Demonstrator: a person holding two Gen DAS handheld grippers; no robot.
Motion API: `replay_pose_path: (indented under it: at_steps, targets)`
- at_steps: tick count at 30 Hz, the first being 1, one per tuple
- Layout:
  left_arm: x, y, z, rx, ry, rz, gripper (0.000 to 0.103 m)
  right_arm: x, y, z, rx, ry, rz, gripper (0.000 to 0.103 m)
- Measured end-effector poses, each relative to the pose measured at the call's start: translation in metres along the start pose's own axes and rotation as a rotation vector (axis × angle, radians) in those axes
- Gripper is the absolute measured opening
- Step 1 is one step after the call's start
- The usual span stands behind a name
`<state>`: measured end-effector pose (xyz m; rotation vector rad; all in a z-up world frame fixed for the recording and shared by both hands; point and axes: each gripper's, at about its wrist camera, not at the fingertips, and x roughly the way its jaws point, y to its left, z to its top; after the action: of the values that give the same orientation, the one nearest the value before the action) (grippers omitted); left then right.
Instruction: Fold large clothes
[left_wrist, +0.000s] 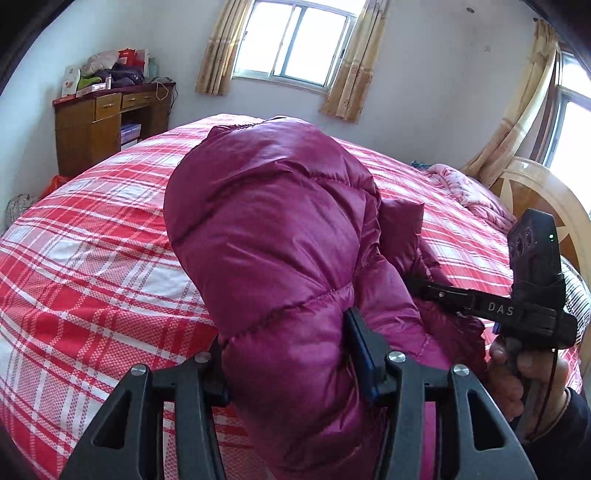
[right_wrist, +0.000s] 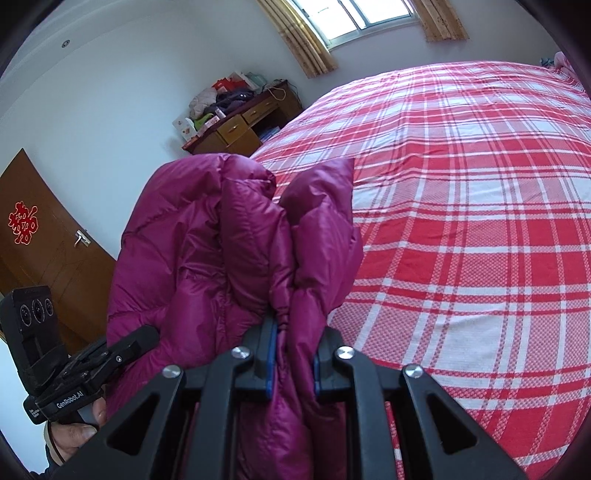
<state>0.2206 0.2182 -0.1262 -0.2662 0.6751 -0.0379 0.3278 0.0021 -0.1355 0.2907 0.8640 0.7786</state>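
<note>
Jacket (left_wrist: 280, 236) above the bed (left_wrist: 92, 258): left gripper (left_wrist: 288, 354) and right gripper (right_wrist: 293, 354) both clamp its padded folds.

1. The puffer jacket (left_wrist: 280, 236) is a glossy magenta, filling the centre of the left wrist view.
2. The bedspread (right_wrist: 461, 221) carries a red-and-white plaid, spread across the right of the right wrist view.
3. The left gripper (left_wrist: 291, 350) is black with blue pads; the right gripper (right_wrist: 293, 354) matches it.
4. The desk (left_wrist: 107, 125), upper left, is mid-brown wood.
5. The curtains (left_wrist: 218, 48) at the top are pale tan with a faint floral print.
6. The door (right_wrist: 48, 236), at left, is dark brown with a red paper cutting (right_wrist: 23, 222).
7. The crumpled quilt (left_wrist: 469, 192), at right, is pink.
8. The walls (left_wrist: 424, 74) are off-white.
</note>
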Motion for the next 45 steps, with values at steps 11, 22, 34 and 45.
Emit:
replay_pose_path:
  at_steps: [11, 22, 34, 45]
  targets:
    - [0.017, 0.01, -0.01, -0.006, 0.05, 0.057, 0.064, 0.004, -0.013, -0.005, 0.025, 0.02, -0.027, 0.019]
    - [0.022, 0.016, -0.014, 0.002, 0.037, 0.125, 0.082, 0.013, -0.019, -0.009, 0.021, 0.053, -0.052, 0.028]
    - [0.003, 0.015, -0.013, 0.023, 0.014, 0.174, 0.085, 0.001, -0.01, -0.009, -0.008, 0.024, -0.161, 0.056]
    - [-0.074, 0.004, -0.002, 0.068, -0.134, 0.179, 0.085, -0.078, 0.04, -0.025, -0.09, -0.165, -0.281, 0.075]
